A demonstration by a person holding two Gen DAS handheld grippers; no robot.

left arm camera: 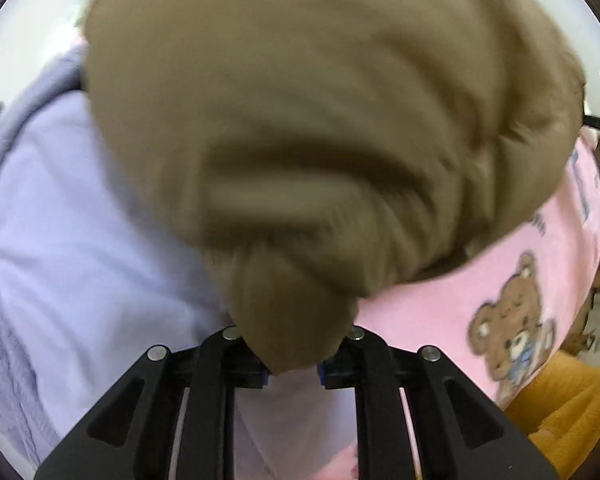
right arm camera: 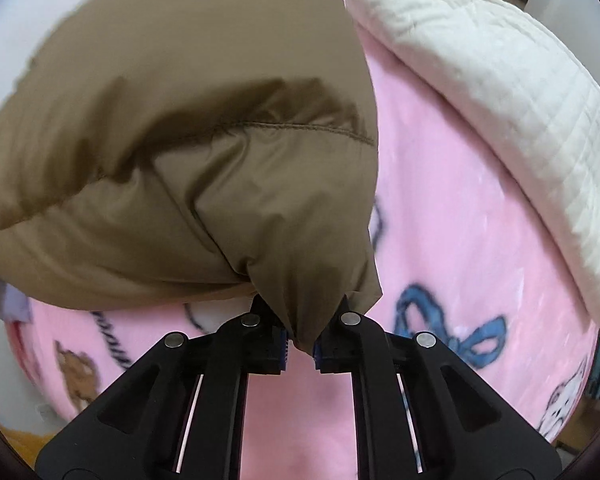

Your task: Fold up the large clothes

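Observation:
A puffy brown jacket fills most of the left wrist view, blurred. My left gripper is shut on a bunched fold of it, the fabric pinched between the black fingers. In the right wrist view the same brown jacket bulges to the upper left, a stitched seam across it. My right gripper is shut on a corner of the jacket, which is drawn taut into a point between the pads. Both grippers point down over a pink blanket.
A lavender garment lies left of the left gripper. The pink blanket bears a bear print. A cream quilted garment lies along the upper right. Orange fabric shows at the lower right.

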